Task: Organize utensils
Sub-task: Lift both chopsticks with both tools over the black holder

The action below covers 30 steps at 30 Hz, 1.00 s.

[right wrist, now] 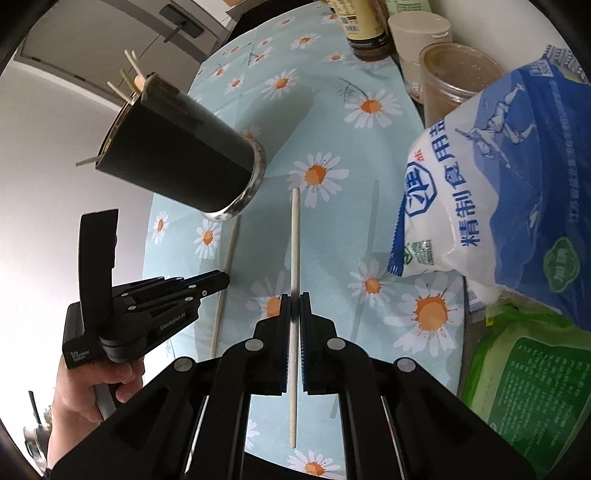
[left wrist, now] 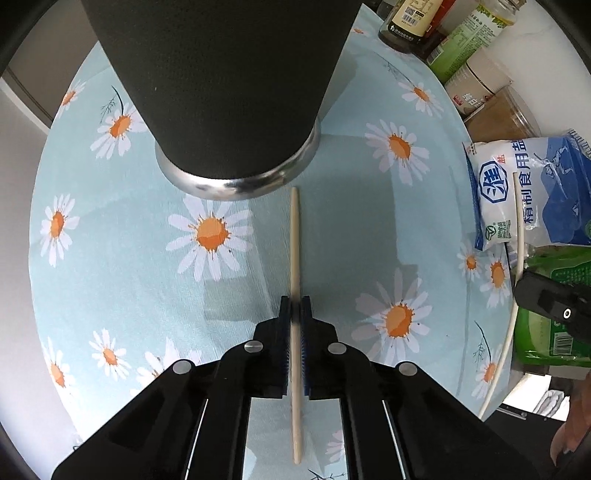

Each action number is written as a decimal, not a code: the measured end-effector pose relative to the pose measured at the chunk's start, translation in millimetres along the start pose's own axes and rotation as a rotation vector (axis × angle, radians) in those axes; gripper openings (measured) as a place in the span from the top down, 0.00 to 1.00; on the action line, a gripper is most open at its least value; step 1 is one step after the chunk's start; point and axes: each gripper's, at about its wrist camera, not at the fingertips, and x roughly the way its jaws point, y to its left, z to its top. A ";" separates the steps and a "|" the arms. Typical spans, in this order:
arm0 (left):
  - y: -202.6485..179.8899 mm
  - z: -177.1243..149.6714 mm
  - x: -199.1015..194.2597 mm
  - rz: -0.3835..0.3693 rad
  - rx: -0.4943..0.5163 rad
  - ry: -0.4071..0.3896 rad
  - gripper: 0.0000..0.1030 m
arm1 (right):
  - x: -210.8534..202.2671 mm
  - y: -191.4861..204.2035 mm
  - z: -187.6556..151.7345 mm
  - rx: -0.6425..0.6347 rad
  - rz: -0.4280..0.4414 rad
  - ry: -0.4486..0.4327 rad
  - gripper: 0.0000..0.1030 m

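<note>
- On the daisy-print tablecloth (left wrist: 110,258), we are working with a gripper in each hand, both pointing steeply down at the table.
- Our left gripper (left wrist: 294,306) is clamping a tan wooden chopstick (left wrist: 294,236) between its blue pads; the stick is running straight ahead toward the steel base of the black utensil cup (left wrist: 229,110).
- From the right wrist view, that same gripper is showing the moulded word "GenRobot.AI" on its side, with our left hand (right wrist: 92,387) gripping the handle.
- Our right gripper (right wrist: 294,304) is pinching a white chopstick (right wrist: 294,236) the same way, jaws tight on it.
- The cup is standing on the cloth, and several pale sticks (right wrist: 127,79) are poking out of its top.
- Beside the cloth, a blue-and-white salt bag (right wrist: 498,184) is reading "精制食用盐", with a hexagon logo and a green round badge reading "加碘".
- A green packet (right wrist: 524,387) is lying below the bag; its small print is too fine to read.
- Behind it, jars and bottles are standing; a dark bottle (left wrist: 410,22) is carrying a barcode label.
</note>
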 end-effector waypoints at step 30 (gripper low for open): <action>55.0 -81.9 -112.3 -0.293 -0.008 -0.360 0.97 | 6.5 76.3 -10.0 -0.154 0.141 -0.212 0.94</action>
